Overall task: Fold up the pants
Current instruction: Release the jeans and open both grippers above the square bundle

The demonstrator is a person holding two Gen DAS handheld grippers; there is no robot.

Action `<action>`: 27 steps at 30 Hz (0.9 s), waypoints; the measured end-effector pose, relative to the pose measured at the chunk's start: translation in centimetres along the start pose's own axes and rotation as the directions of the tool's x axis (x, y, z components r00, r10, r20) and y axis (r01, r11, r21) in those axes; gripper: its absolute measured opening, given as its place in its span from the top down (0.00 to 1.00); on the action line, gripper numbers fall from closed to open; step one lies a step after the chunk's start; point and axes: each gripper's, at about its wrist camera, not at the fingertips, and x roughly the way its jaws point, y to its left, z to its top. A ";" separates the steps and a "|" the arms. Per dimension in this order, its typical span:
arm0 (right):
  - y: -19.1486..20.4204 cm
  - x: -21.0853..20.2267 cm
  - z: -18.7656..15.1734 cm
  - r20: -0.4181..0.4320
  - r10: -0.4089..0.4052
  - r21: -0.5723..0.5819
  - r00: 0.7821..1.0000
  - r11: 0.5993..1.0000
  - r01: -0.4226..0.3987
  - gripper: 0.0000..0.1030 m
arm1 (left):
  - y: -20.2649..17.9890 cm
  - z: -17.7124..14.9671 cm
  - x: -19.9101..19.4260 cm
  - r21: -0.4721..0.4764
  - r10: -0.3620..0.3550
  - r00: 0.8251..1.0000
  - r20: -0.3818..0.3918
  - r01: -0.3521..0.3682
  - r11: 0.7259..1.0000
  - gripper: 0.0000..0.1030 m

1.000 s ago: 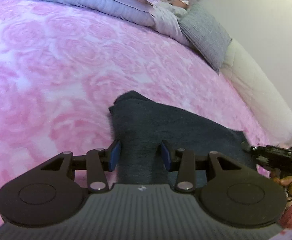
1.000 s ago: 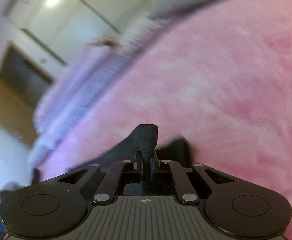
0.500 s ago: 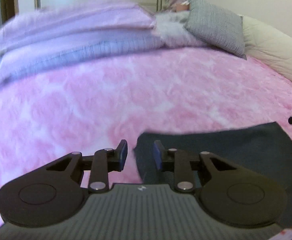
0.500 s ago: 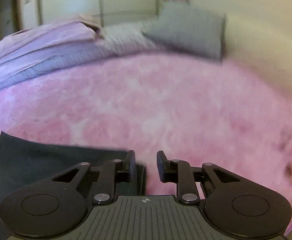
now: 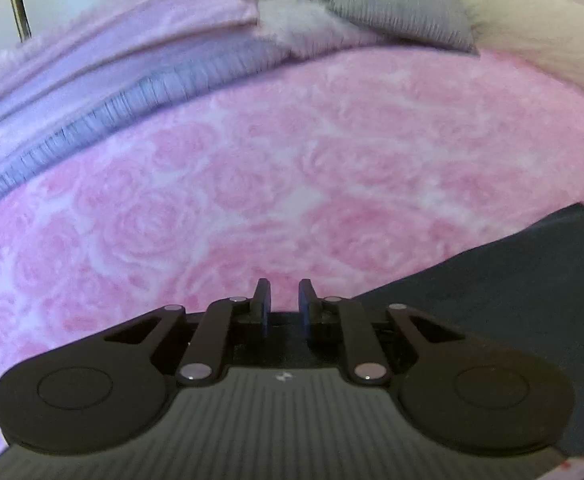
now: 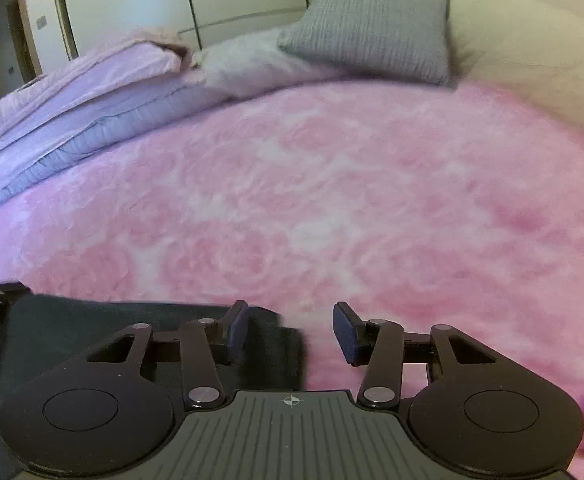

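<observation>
Pink rose-print fleece blanket (image 5: 252, 184), dark folded pants (image 5: 511, 312) flat on it. Left gripper (image 5: 284, 294) narrowing, nothing between. Right gripper (image 6: 292, 322) spreading wide, empty over the pants' edge.

Dark pants (image 5: 503, 304), matt, dense cloth, smooth; pink blanket (image 5: 276, 184) plush and fuzzy with rose-embossed pile; grey pillow (image 6: 371, 36) coarse ribbed knit; lilac quilt (image 6: 76, 108) soft, stitched cotton; left gripper (image 5: 284, 304) matt black plastic, shiny metal rivets

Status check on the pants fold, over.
Left hand-held gripper closing, empty. Right hand-held gripper opening, empty. Dark pants flat on pink blanket. Nothing in the way.
</observation>
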 end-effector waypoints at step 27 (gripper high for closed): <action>10.3 -17.5 -12.4 -0.127 0.020 -0.054 0.992 0.998 -0.027 0.53 | -5.7 -11.0 -21.1 -0.078 -0.184 0.978 -0.099 0.177 0.981 0.69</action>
